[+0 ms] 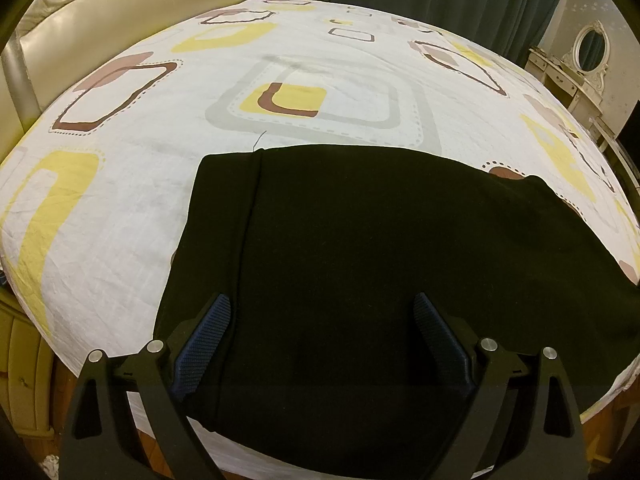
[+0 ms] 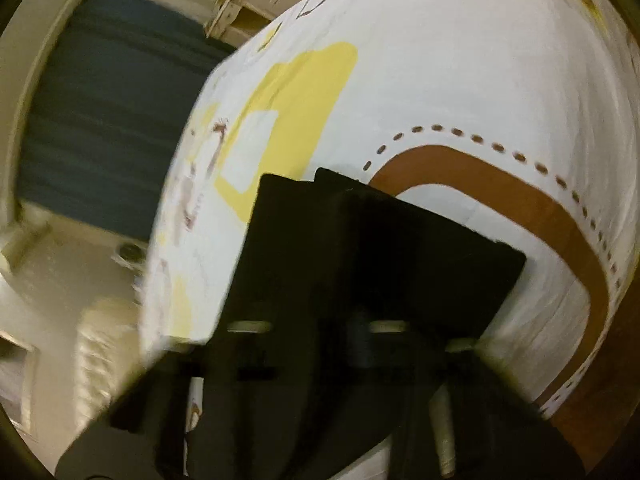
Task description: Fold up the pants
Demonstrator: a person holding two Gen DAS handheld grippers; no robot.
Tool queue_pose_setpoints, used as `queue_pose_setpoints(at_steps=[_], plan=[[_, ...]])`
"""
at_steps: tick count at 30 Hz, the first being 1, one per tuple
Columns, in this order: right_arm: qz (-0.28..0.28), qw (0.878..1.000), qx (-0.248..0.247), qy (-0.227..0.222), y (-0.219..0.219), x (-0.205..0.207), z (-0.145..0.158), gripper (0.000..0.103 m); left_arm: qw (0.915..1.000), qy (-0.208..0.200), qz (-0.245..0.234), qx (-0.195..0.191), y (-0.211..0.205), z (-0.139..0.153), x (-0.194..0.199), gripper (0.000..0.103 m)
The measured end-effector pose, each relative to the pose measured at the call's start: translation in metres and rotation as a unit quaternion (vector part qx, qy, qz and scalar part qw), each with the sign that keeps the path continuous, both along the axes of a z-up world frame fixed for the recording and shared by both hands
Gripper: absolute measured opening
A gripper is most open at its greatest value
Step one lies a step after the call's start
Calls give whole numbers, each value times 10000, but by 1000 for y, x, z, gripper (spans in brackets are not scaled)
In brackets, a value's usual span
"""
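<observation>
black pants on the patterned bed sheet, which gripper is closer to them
Right. The right gripper is shut on the black fabric pants, while the left gripper is open just above them, fingers spread.

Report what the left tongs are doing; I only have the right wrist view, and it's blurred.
Observer: The left tongs stand open over the black pants, with nothing pinched.
Operator: Describe how the pants lie there.
Observer: They lie flat on the patterned sheet, with a seam or fold line running away from the camera near their left edge.
Operator: Check their far edge.
Observer: A thin loose thread pokes out onto the sheet at that edge.
</observation>
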State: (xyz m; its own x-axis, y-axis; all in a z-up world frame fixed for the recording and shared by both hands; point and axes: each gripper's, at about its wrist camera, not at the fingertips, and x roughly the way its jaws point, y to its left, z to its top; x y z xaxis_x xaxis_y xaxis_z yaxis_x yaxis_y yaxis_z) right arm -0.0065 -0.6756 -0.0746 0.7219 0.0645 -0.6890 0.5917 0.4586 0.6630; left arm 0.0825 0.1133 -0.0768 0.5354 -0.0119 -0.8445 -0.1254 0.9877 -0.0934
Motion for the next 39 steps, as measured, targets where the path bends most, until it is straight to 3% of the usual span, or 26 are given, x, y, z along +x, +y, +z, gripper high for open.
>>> queue_pose_setpoints(at_steps=[6, 9, 12, 14, 19, 23, 25, 27, 28, 30, 33, 35, 36, 37, 39], plan=[[50, 9955, -674, -663, 8, -26, 49, 5, 10000, 1, 8, 0, 0, 1, 0, 92], [-27, 9961, -686, -552, 4, -43, 34, 5, 10000, -9, -4, -1, -1, 1, 0, 92], [-159, 9986, -469, -187, -7, -54, -5, 5, 10000, -22, -13, 11, -1, 2, -1, 92], [-230, 9989, -286, -301, -10, -59, -20, 5, 10000, -23, -10, 15, -1, 2, 0, 92], [-472, 9981, -57, -398, -20, -73, -17, 6, 10000, -23, -4, 7, -1, 1, 0, 92], [-636, 9952, -712, -195, -31, -77, 17, 28, 10000, -31, -1, 14, -1, 2, -1, 92], [-438, 9947, -893, -251, -38, -61, 32, 32, 10000, -34, 4, 26, -1, 2, -1, 92], [-69, 9949, -942, -343, -40, -35, 39, 45, 10000, -36, 4, 27, -1, 2, -1, 92], [146, 9941, -1031, -303, -40, -18, 41, 46, 10000, -37, 4, 26, -1, 2, -1, 92], [557, 9922, -1110, -134, -39, 9, 38, 55, 10000, -41, 11, 28, -2, 2, -1, 92], [892, 9847, -1459, 319, -35, 49, 29, 58, 10000, -56, 32, 52, -2, 2, -2, 93], [1096, 9797, -1575, 578, -31, 68, 19, 57, 9999, -83, 51, 59, -3, 1, -3, 93], [1311, 9772, -1532, 670, -27, 77, 12, 33, 9999, -96, 59, 65, -3, 2, -3, 93], [1395, 9735, -1626, 794, -22, 78, 9, 23, 9999, -105, 65, 72, -3, 1, -3, 93], [1515, 9666, -1888, 845, -15, 83, 11, 15, 9999, -128, 77, 80, -3, 1, -3, 93]])
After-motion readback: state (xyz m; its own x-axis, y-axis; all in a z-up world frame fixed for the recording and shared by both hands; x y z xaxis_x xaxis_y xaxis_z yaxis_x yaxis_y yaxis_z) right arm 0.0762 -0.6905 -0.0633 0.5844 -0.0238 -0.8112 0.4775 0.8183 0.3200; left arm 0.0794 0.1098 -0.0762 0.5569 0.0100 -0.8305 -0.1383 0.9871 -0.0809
